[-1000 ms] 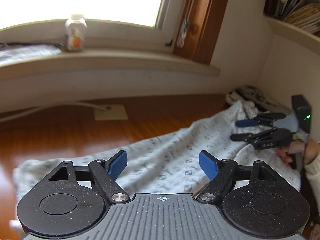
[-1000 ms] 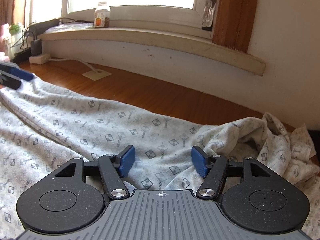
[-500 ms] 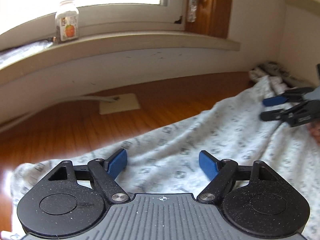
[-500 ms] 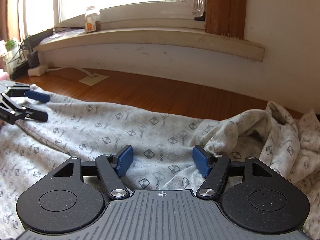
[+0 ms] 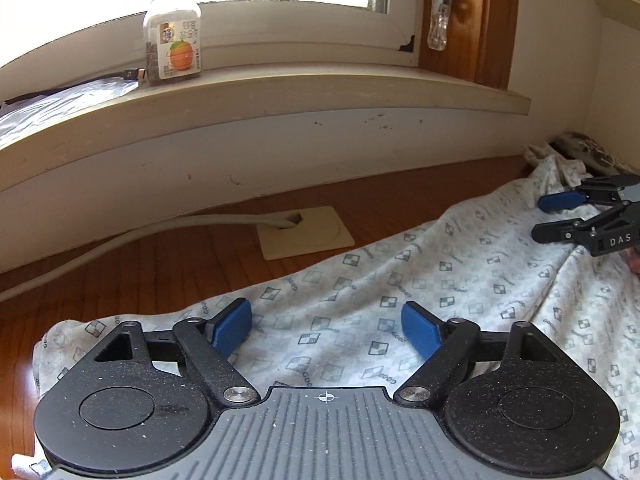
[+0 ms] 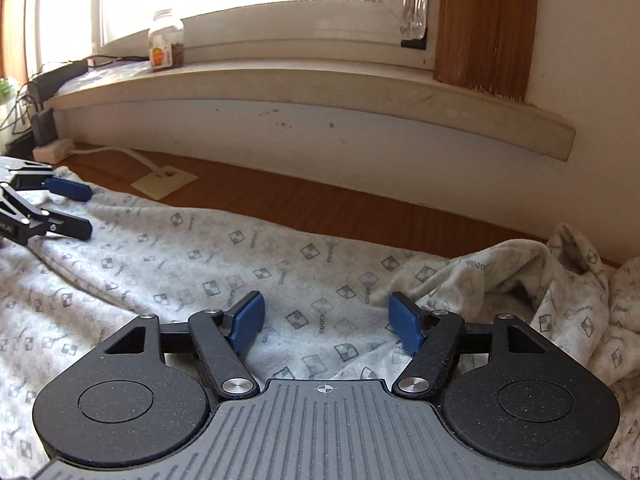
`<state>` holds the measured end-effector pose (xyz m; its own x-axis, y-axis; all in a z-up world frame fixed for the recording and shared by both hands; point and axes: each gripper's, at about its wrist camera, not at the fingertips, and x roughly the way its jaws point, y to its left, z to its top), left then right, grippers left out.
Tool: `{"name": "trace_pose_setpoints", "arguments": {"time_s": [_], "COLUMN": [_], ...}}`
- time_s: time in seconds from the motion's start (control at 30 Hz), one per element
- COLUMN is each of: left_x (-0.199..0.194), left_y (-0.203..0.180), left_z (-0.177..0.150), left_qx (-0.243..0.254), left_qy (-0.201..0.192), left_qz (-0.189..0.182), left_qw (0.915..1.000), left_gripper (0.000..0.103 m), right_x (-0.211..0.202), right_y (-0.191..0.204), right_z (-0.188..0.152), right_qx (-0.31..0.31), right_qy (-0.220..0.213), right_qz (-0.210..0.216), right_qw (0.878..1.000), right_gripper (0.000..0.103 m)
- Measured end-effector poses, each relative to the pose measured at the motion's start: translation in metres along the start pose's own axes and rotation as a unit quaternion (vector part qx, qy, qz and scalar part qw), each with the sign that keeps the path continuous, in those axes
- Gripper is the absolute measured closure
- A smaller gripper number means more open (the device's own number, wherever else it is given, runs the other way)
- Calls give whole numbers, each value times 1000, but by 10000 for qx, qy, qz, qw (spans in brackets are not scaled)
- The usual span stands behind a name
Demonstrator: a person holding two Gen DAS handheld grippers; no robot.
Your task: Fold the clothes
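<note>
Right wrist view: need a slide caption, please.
Open right tool above a patterned grey garment spread on a wooden floor; left tool at left.

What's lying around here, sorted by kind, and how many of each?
Patterned garment: 1
Grippers: 2, left gripper, right gripper
Jar on windowsill: 1
Cable cover plate on the wooden surface: 1
Total: 5

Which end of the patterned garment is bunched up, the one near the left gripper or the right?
The end by the right gripper: the garment rumples there, but lies flat by the left gripper.
</note>
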<state>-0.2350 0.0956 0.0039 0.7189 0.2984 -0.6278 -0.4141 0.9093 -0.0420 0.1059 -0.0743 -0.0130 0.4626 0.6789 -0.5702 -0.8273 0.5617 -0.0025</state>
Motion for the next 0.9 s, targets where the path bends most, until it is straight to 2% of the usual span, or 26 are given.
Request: {"name": "trace_pose_setpoints", "arguments": {"time_s": [0.1,0.17,0.2,0.3,0.4,0.53,0.6,0.7,0.87,0.9], "left_x": [-3,-6,-6,2,20,42,43,38,34,36], "left_y": [2,3,1,-5,-16,-19,-15,-8,-13,-15], "left_z": [12,27,35,53,57,48,45,40,38,39], "left_qx": [-43,-130,-128,-64,105,-10,-75,-197,16,56], "left_qy": [-60,-244,-309,-420,-372,-325,-340,-507,-554,-536], "left_qz": [-192,-286,-342,-544,-634,-868,-1027,-1242,-1211,-1187], "left_qw": [9998,9992,9989,9976,9972,9957,9941,9908,9911,9915], "left_gripper": [13,4,0,0,0,0,0,0,0,0], "right_x": [-27,-48,-57,-77,-80,-63,-48,-22,11,15], "right_y": [-12,-31,-43,-79,-117,-154,-163,-166,-164,-164], "right_z": [-4,-4,-3,1,7,15,19,26,36,36], "right_qx": [230,456,532,660,900,1278,1373,1393,1273,1247], "right_qy": [-383,-511,-510,-463,-367,-191,-90,92,302,391], "right_qz": [140,147,3,-596,-1219,-1616,-1604,-1636,-1716,-1761], "right_qw": [9989,9975,9973,9950,9878,9784,9774,9766,9764,9757], "right_gripper": [35,35,35,35,38,41,43,46,48,58]}}
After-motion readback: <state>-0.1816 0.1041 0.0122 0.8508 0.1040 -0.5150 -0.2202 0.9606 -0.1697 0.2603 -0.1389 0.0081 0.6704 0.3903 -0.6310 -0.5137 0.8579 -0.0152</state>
